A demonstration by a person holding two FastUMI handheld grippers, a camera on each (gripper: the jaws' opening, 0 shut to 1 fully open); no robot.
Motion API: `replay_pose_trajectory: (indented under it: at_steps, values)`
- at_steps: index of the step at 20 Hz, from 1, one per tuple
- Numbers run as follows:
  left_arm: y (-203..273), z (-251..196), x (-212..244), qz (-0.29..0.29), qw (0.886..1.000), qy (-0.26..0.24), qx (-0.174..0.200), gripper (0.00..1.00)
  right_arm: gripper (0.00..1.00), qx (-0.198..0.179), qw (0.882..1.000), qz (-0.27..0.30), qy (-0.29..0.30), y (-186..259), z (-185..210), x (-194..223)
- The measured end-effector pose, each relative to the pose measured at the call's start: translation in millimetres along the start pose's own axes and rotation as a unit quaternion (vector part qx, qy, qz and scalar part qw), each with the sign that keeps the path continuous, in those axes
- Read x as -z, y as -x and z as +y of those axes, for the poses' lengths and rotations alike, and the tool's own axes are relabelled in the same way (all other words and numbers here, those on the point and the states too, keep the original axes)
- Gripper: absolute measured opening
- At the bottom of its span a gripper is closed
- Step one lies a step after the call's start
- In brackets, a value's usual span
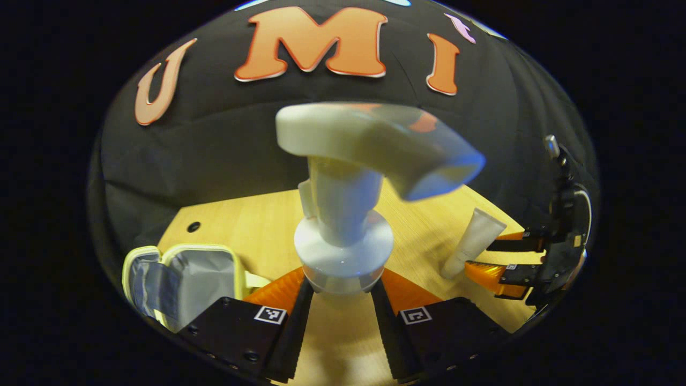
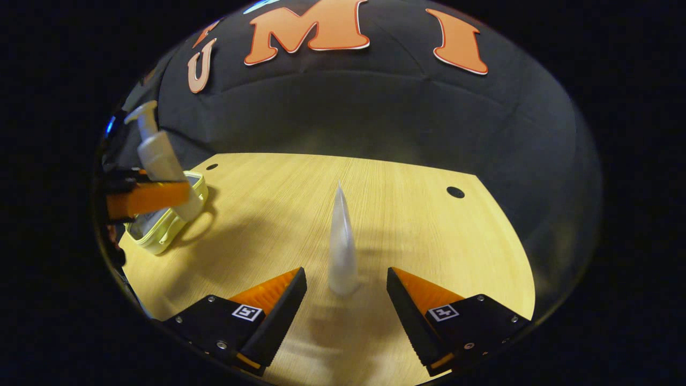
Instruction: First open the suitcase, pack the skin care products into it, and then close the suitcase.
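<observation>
My left gripper [image 1: 343,284] is shut on a white pump bottle [image 1: 343,214], holding it upright by the body just under its collar. The small yellow-edged suitcase [image 1: 161,254] lies open at the lower left, showing its grey lining. In the right gripper view the bottle [image 2: 158,155] hangs tilted in the left gripper [image 2: 182,195] just above the suitcase [image 2: 161,238]. A white tube [image 2: 342,241] stands on its cap on the wooden table, between the open fingers of my right gripper [image 2: 345,274], apart from both. The tube [image 1: 474,241] and right gripper [image 1: 479,256] also appear at far right.
The light wooden table [image 2: 429,241] has a small round hole near each far corner [image 2: 455,192]. The black cloth wall rises right behind the table's far edge. Bare tabletop stretches between the suitcase and the tube.
</observation>
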State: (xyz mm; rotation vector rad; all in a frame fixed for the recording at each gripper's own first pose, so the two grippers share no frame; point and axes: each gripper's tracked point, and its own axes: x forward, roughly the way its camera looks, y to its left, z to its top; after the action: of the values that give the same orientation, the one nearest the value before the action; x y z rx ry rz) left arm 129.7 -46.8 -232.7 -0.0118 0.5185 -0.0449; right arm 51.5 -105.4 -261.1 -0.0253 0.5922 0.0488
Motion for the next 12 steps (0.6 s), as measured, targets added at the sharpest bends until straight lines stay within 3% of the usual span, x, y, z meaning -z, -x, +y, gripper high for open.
replay_pose_trajectory:
  at_steps: [4, 7, 12]
  values:
    - [52, 74, 5, 0.022, 0.998, 0.043, -0.051, 0.62, 0.89, -0.01, 1.0, 0.014, -0.011, -18, 5, 4]
    - [80, 126, 14, 0.033, 0.993, 0.061, -0.101, 0.62, 0.72, -0.014, 1.0, 0.021, -0.014, -26, 9, 7]
    - [116, 184, 34, 0.066, 0.985, 0.093, -0.127, 0.63, 0.49, -0.011, 1.0, 0.021, -0.013, -32, 8, 5]
